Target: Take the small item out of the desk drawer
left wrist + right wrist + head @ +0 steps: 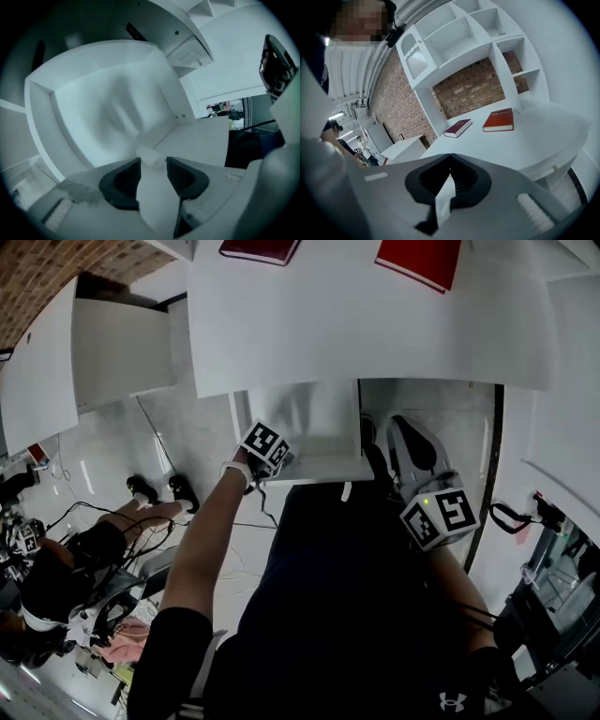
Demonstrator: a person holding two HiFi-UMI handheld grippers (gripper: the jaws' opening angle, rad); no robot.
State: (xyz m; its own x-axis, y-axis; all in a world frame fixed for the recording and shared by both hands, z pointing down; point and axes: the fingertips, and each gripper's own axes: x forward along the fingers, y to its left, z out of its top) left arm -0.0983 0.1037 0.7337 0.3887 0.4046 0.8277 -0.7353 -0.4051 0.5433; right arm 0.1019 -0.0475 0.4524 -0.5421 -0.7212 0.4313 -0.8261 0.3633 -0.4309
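A white desk (375,324) fills the upper part of the head view, with a maroon book (258,249) and a red book (419,261) lying on it well behind the drawer (309,418), which is pulled out from under the desk's near edge. A brick wall (473,91) is seen beyond the desk in the right gripper view. Inside the drawer, near one edge of its pale floor, the small item (149,153) is found: a little whitish piece, too blurred for its kind to be told. It is judged to be light and probably smooth, so it may skid across the drawer's floor if nudged. It is best taken across its narrow sides, with the pads set low. The left gripper (153,165) is pointed down into the drawer with its jaws spread. The item sits just beyond their tips, in line with the gap, and is not pinched. The right gripper (450,158) is held outside the drawer, to its right in the head view, with its jaws pressed together and nothing between them.
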